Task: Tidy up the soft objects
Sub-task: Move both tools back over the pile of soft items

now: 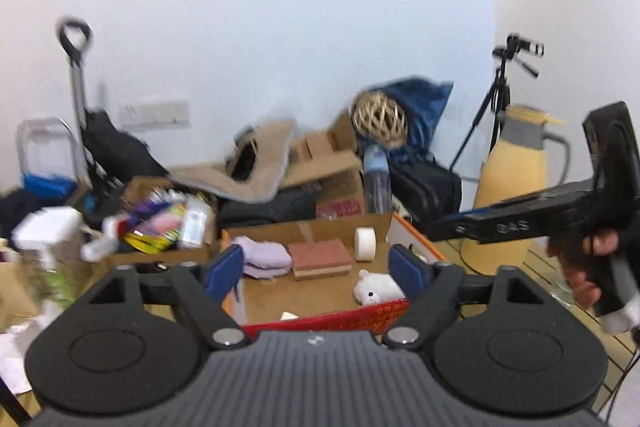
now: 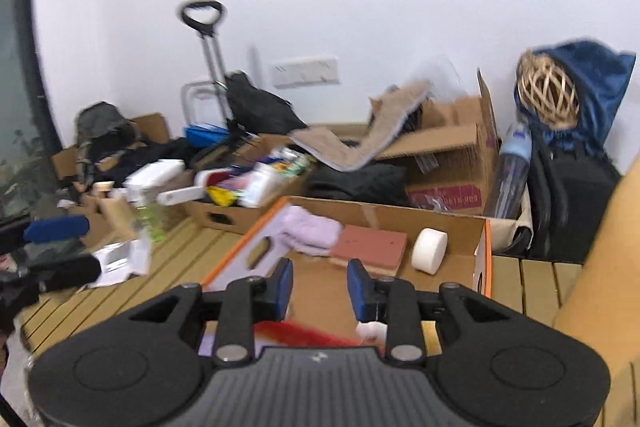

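Left hand-held gripper (image 1: pixel 316 267) gapes empty above box (image 1: pixel 304 227); right hand-held gripper (image 2: pixel 319 285) narrower, empty.

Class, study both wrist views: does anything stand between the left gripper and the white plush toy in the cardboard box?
Nothing visible blocks it. The left gripper is open and empty above the cardboard box, and the white plush toy lies uncovered on the box floor just ahead, apart from the purple cloth.

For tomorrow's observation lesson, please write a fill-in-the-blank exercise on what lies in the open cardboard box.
1. The folded towel in the cardboard box is ____ in colour.
2. Between the towel and the white tape roll lies a reddish ____.
3. The small plush toy is ____ in colour.
4. Both grippers, left and right, hold ____.

Missing words: lilac; sponge; white; nothing
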Available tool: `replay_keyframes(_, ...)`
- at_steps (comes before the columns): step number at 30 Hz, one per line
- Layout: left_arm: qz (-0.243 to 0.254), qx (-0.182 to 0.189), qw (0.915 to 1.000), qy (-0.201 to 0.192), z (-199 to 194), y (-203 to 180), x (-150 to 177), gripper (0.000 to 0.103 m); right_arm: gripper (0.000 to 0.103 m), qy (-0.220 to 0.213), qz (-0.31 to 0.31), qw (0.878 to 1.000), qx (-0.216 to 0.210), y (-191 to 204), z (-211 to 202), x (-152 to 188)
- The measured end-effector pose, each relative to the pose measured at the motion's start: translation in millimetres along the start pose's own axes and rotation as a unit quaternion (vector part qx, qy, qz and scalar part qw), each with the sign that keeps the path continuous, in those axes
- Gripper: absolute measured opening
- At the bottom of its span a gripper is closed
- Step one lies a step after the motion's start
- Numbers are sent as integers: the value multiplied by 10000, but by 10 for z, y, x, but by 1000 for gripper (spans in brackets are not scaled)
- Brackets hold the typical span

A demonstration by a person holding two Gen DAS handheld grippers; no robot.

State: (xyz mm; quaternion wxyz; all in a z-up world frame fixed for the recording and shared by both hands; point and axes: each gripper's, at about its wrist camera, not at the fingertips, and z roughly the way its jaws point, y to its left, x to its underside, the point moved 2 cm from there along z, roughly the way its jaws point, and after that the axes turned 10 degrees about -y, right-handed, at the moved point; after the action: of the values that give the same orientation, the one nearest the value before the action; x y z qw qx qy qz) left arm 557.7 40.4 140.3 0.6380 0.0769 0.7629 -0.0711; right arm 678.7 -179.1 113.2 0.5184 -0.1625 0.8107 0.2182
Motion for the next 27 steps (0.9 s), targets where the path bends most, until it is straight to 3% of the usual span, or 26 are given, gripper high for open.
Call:
replay_keyframes(5, -77, -295, 9966, -767, -1030, -62, 176, 91, 43, -373, -406, 9979, -326, 424, -931, 275)
replay_keyframes(8, -118, -455, 9947, -913, -1490, -137, 414, 92, 44, -577, -721, 9945, -495, 679, -1385, 584)
replay_keyframes(11, -46, -657, 9941, -860, -1784, -228, 700, 93, 48, -751, -1100, 9909, -218, 943, -1762, 965)
replay_keyframes(14, -205, -682, 9956, -609, -1996, -328, 991, 93, 50, -855, -1286, 9880, 67, 1149, -2052, 1325)
replay_keyframes(18, -319, -434, 9981, -298, -2202, -519, 1279, 93, 52, -682, -864, 9939, 61, 1272, -2407, 1820)
replay_keyframes(23, 49, -279, 9992, -269, -2238, -741, 1343, 94, 54, -365, -479, 9982, -25, 1278, -2686, 2281)
replay_keyframes(27, 12, -161, 9995, -262, -2194, -806, 1357, 94, 54, -288, -235, 9991, 216, 1114, -2691, 2361)
